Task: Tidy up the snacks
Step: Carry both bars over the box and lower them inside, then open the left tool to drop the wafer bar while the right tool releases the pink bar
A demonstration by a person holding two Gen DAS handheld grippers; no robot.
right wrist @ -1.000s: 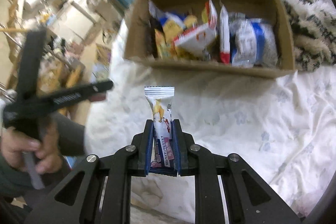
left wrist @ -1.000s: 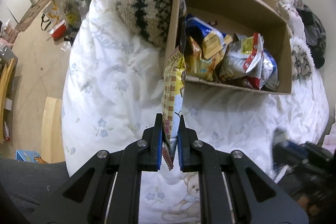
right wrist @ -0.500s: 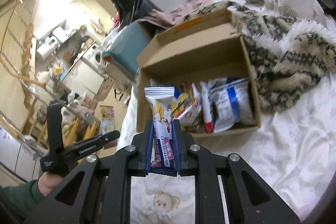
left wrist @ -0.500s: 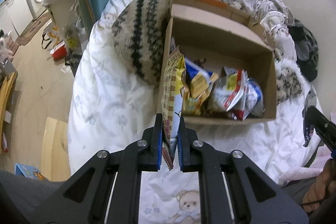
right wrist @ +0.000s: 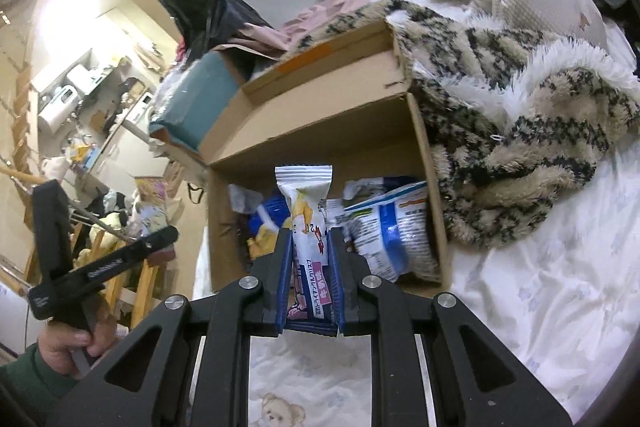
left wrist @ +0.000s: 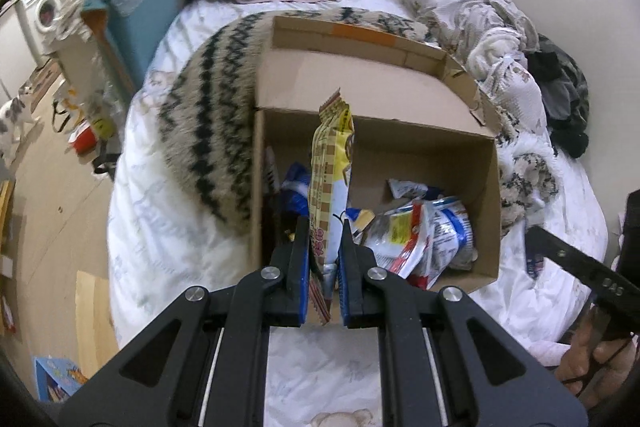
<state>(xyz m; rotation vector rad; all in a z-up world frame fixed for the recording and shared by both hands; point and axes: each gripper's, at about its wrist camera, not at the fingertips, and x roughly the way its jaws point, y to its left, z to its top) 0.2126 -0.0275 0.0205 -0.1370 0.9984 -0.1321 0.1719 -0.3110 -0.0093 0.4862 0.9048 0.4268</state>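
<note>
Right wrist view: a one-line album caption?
Hand-held gripper clamps a white snack packet before a snack-filled cardboard box.

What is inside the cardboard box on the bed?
Inside the cardboard box lie loose snack packets: a blue-and-white bag, a silver-and-red packet and a dark blue one. What lies beneath them is covered.

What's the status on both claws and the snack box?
Left claw shut on yellow checkered packet. Right claw shut on white snack bar. Cardboard box open, part-filled. Nothing blocking.
</note>
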